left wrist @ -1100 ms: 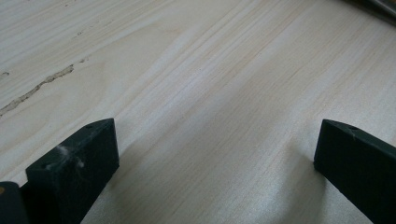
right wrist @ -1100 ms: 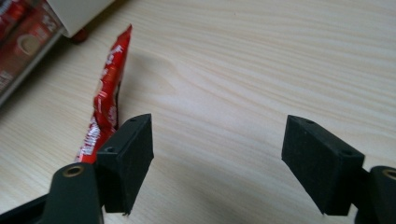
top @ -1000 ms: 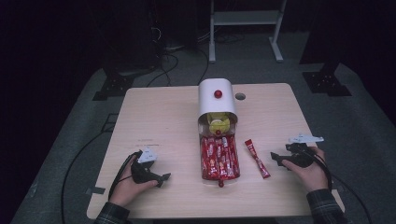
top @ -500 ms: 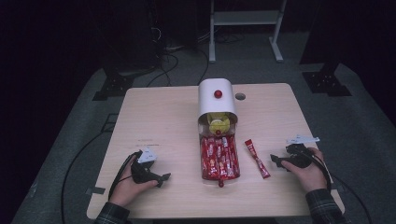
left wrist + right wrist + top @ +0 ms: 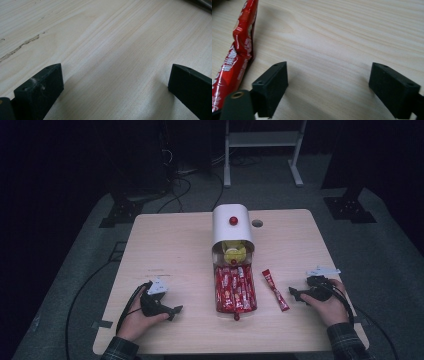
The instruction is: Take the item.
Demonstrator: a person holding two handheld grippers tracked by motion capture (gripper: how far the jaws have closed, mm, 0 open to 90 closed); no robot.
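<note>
Two grippers sit low at the near edge of the bench [image 5: 170, 245], one in each hand. Left gripper [image 5: 172, 310] fingers wide, nothing between them; left gripper view has bare pale wood grain there with a rough scuffed streak at its upper left. Right gripper [image 5: 294, 292] fingers wide too, having just been opening, with only bare bench between them. Loose red sachet [image 5: 275, 290] lies flat on the bench just beside the right gripper, between it and the tray, at a slant. Right gripper view puts that sachet [image 5: 235, 57] just outside one finger [image 5: 272, 86], creased, not touched; high view is too coarse to show the crease. Mid-bench: red tray [image 5: 235, 290] packed with more red sachets side by side, butted against a white dispenser [image 5: 232, 230] with a red knob on top and something yellow in its mouth. Round hole [image 5: 257, 223] in the benchtop just beyond. Further out: grey floor, cables, white frame legs, dark room.
</note>
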